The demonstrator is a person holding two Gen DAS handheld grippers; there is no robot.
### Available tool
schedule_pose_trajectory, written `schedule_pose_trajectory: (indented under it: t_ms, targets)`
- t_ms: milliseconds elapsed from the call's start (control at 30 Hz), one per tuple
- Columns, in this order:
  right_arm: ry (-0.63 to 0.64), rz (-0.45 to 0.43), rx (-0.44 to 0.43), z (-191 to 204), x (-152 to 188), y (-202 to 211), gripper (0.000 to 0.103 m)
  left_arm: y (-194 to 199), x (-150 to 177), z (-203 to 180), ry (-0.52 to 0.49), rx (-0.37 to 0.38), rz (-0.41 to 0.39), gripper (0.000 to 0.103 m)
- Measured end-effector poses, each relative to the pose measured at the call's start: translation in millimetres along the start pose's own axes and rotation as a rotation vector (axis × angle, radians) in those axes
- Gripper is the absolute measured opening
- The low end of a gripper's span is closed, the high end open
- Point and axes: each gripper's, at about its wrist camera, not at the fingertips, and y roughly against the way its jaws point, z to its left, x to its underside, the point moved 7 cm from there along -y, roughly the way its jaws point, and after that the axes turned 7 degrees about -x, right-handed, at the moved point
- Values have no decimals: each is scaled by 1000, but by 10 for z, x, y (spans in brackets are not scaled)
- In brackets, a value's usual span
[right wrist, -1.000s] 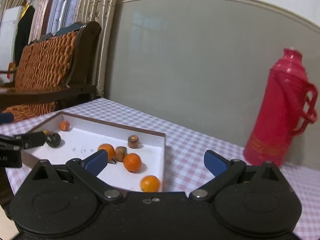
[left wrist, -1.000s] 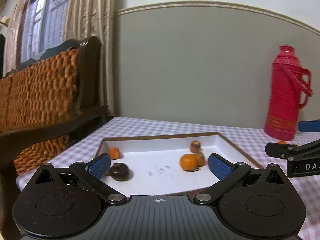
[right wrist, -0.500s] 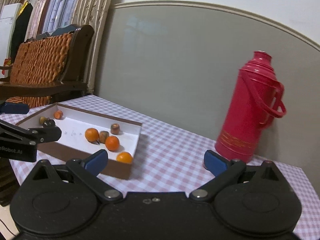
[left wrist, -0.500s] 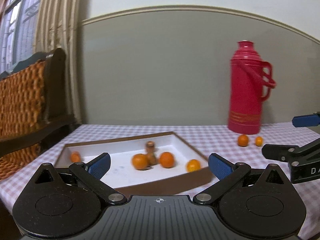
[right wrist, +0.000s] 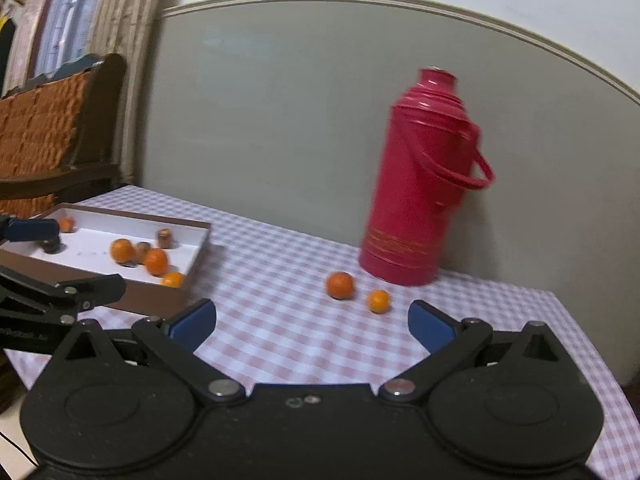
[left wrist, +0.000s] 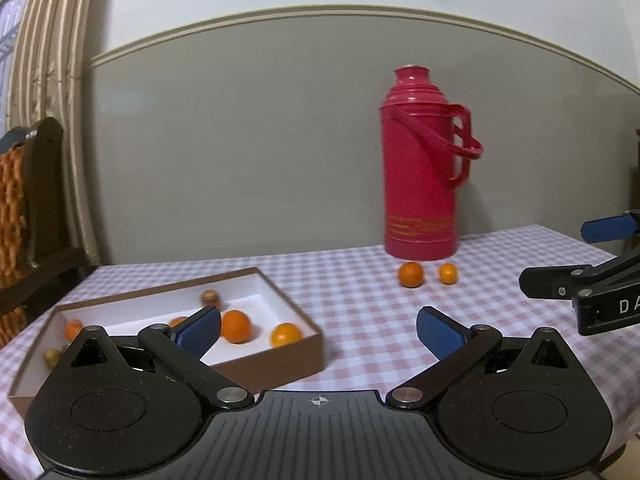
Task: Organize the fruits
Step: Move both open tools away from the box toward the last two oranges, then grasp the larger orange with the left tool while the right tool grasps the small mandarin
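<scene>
Both tools, left (left wrist: pixel 318 330) and right (right wrist: pixel 312 320), gape wide and empty, now swung rightward from the partly hidden box (left wrist: pixel 276 364) toward two loose oranges (left wrist: pixel 411 274).

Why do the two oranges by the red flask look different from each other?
The left orange is bigger than the right orange. The left orange is a deeper orange; the right orange looks lighter, more yellow. In the right wrist view the left orange lies nearer the flask, the right orange nearer the camera. Both are round, lie on the checked cloth outside the box, and neither is held.
</scene>
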Motion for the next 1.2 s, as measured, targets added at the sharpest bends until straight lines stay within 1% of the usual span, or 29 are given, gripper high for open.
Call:
schedule_pose_trajectory:
  t_ms: [200, 267, 300, 433, 533, 600, 667, 767, 833, 900, 1000, 1033, 1067, 1200]
  targets:
    - [-24, 6, 37, -215, 125, 63, 97, -117, -24, -264, -14, 36, -10, 103]
    - [-17, -5, 44, -258, 132, 58, 96, -176, -65, -359, -27, 37, -31, 103]
    - [-15, -10, 49, -284, 121, 40, 96, -218, -88, -398, -30, 32, -42, 103]
    - [3, -9, 70, -409, 70, -128, 92, -459, -140, -528, -4, 40, -22, 102]
    - [-21, -3, 80, -515, 34, -271, 88, -627, -175, -620, -15, 40, -25, 102]
    - [-36, 9, 86, -568, 30, -368, 79, -733, -196, -657, -16, 41, -26, 102]
    - [-48, 22, 85, -612, 38, -455, 75, -829, -194, -686, -16, 48, -17, 97]
    - [-22, 33, 108, -686, 29, -635, 75, -965, -147, -721, -15, 49, 6, 95]
    - [-31, 43, 107, -745, 32, -769, 74, -1057, -122, -763, -16, 59, 18, 95]
    - [-51, 61, 105, -804, 55, -908, 71, -1158, -97, -821, -26, 63, 35, 92]
    - [-70, 85, 104, -845, 87, -1080, 69, -1307, -67, -908, -35, 69, 60, 87]
    - [-75, 94, 99, -849, 95, -1130, 68, -1364, -64, -938, -34, 75, 69, 83]
    - [-77, 101, 97, -851, 99, -1183, 64, -1411, -65, -950, -32, 75, 75, 80]
    - [-84, 132, 85, -891, 108, -1425, 61, -1600, -82, -977, -32, 62, 90, 79]
